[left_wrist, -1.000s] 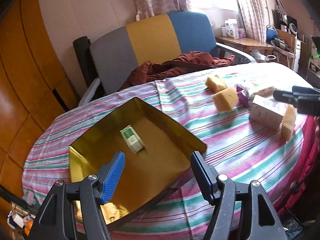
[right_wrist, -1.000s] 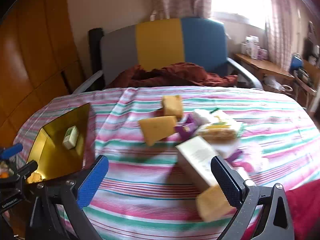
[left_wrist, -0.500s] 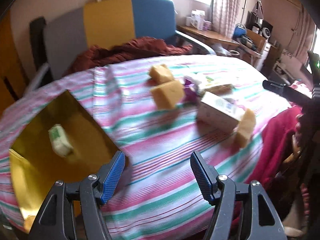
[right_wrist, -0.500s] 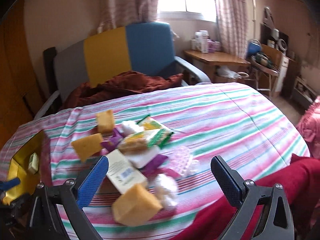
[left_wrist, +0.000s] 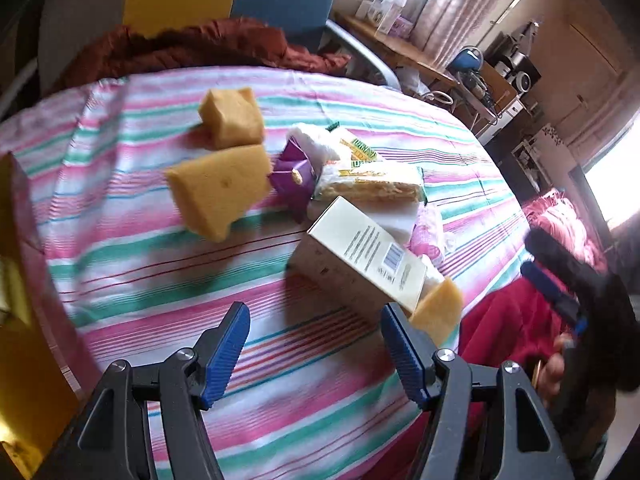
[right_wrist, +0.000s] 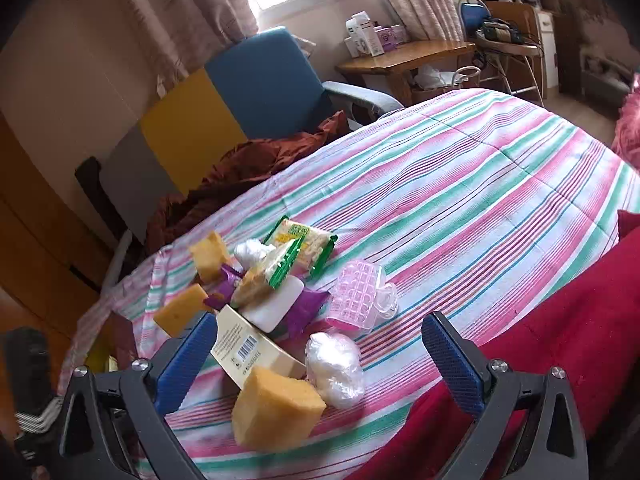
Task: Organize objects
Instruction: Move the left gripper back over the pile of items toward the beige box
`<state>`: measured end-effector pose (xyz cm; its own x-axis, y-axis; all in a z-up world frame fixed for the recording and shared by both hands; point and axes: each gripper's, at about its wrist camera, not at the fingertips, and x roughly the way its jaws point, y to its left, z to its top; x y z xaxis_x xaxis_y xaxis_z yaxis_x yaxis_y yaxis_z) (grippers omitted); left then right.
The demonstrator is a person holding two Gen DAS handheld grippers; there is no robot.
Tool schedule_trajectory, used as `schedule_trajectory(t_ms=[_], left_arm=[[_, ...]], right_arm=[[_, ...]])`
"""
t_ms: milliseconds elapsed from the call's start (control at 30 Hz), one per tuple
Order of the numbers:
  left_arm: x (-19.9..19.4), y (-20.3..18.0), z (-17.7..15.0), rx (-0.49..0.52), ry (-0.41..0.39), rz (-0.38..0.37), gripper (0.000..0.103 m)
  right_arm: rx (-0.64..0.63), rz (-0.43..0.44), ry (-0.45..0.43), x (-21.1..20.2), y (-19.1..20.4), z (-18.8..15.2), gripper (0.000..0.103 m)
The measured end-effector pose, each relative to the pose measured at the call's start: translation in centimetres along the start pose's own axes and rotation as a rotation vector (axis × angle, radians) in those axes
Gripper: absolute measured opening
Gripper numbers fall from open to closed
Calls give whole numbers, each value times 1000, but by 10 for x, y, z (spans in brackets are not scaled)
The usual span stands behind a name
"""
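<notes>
left gripper (left_wrist: 314, 338): jaws apart, empty; has swung off the gold tray (left_wrist: 16, 320) toward the pile, cream carton (left_wrist: 362, 258) just ahead.
right gripper (right_wrist: 318, 354): jaws apart, empty; view has panned right, yellow sponge (right_wrist: 276, 412) now between its fingers.
pile: carton, sponges, cracker pack (right_wrist: 298, 246), pink case (right_wrist: 360, 292) at near edge of striped bed cover (right_wrist: 460, 184).
tray: at left edge, one small box inside earlier.
meaning: likely next pick starting; most items unsorted.

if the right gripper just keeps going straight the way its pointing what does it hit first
Probably the yellow sponge nearest it, low between the open fingers of the right gripper. The clear plastic wad and cream box lie just behind. Depth is unclear, so it might pass above the sponge.
</notes>
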<state>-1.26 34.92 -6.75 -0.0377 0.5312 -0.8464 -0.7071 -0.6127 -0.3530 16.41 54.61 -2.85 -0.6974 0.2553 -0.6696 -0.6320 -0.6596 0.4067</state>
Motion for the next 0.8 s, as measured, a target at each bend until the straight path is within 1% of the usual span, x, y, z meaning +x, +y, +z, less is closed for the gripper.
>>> schedule_trajectory(t_ms=[67, 200, 300, 433, 500, 600, 700, 800], left_arm=[[7, 1, 6, -15, -2, 14, 70], [17, 1, 19, 5, 2, 33, 75], [23, -9, 32, 69, -22, 81, 76], [35, -24, 51, 137, -39, 90, 76], [48, -30, 60, 176, -12, 112, 76], [63, -30, 68, 200, 26, 144, 76], [75, -31, 72, 220, 70, 129, 74], [75, -26, 63, 231, 95, 127, 74]], right_arm=[[-8, 7, 6, 1, 2, 0, 103], [-24, 15, 25, 6, 5, 0, 103], [-28, 23, 37, 8, 5, 0, 103], [-28, 27, 43, 9, 5, 0, 103], [-27, 26, 43, 9, 5, 0, 103], [-25, 25, 43, 10, 5, 0, 103], [-25, 26, 47, 10, 5, 0, 103], [-28, 21, 54, 12, 6, 0, 103]])
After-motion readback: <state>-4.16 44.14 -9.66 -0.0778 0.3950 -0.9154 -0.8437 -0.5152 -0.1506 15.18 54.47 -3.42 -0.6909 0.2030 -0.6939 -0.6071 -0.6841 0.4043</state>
